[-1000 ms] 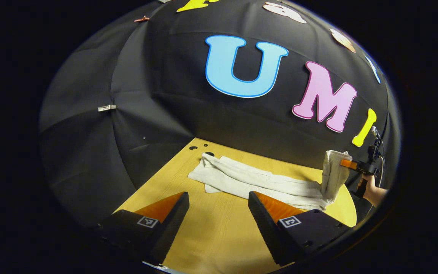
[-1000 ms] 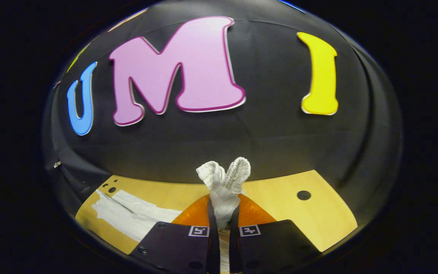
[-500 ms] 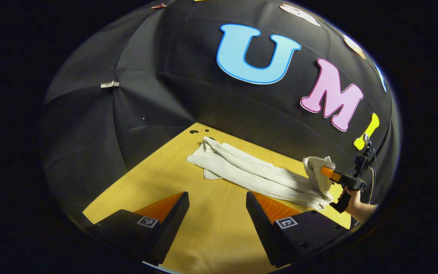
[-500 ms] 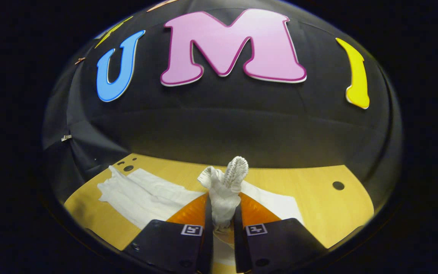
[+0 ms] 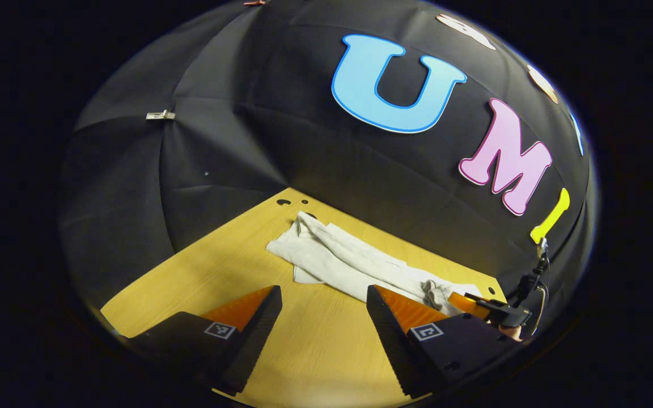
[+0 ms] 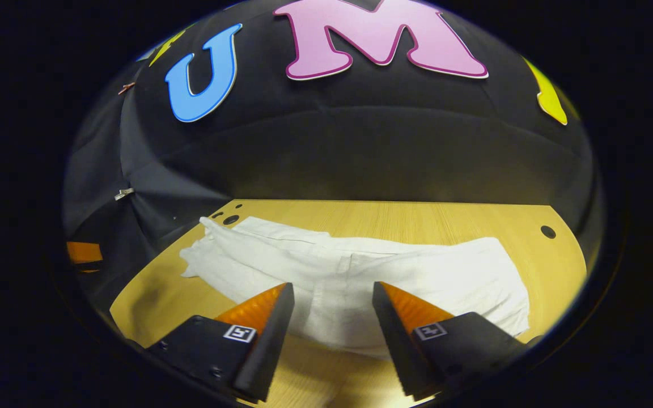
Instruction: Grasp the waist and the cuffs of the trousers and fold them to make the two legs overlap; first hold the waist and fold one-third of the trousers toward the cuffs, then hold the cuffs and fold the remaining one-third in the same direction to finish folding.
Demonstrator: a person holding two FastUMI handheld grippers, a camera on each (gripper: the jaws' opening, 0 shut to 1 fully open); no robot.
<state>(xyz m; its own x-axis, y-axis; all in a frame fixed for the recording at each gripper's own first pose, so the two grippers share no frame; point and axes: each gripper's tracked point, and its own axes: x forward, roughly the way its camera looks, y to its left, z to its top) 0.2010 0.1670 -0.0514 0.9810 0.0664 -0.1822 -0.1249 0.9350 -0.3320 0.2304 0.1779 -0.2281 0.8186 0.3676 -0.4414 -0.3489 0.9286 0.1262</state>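
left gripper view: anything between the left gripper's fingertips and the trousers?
Nothing. In the left gripper view, bare wooden table runs from the open left gripper to the near edge of the trousers.

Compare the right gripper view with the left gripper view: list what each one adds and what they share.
Right gripper view adds: the right claw seen from behind, open above the trousers, whose wide end lies flat.
Left gripper view adds: the left claw, open over bare table, and the right claw seen from outside at the trousers' bunched end.
Shared: the pale trousers stretched across the wooden table, and the black wall.
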